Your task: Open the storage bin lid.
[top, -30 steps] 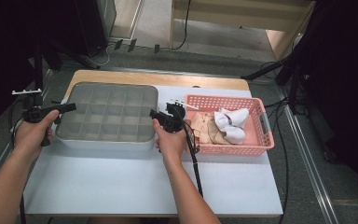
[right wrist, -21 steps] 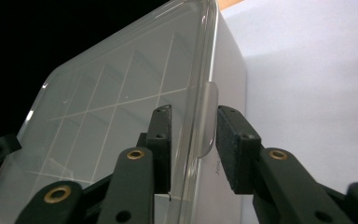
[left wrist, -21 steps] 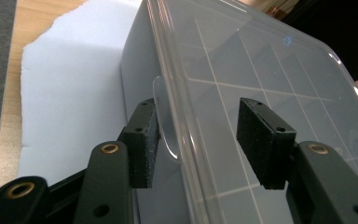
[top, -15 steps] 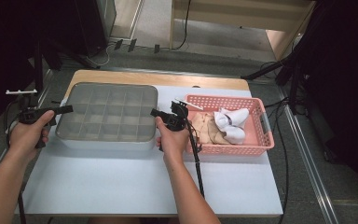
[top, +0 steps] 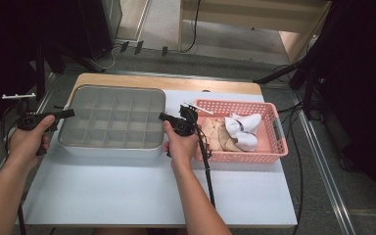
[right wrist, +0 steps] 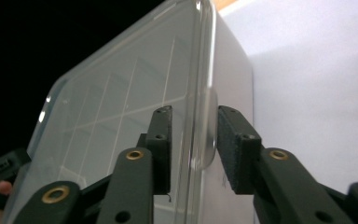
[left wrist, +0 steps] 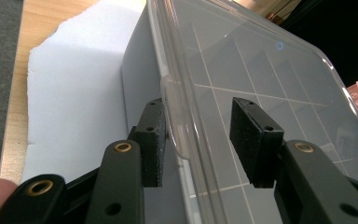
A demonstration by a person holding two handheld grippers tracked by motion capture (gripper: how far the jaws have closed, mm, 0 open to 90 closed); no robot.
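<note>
Grey box with a clear lid stands on the white sheet, just left of the pink basket. Left gripper has been closing, its jaws astride the lid's left tab, one pad touching, the other apart. Right gripper straddles the right tab, pads near but not pressing
</note>
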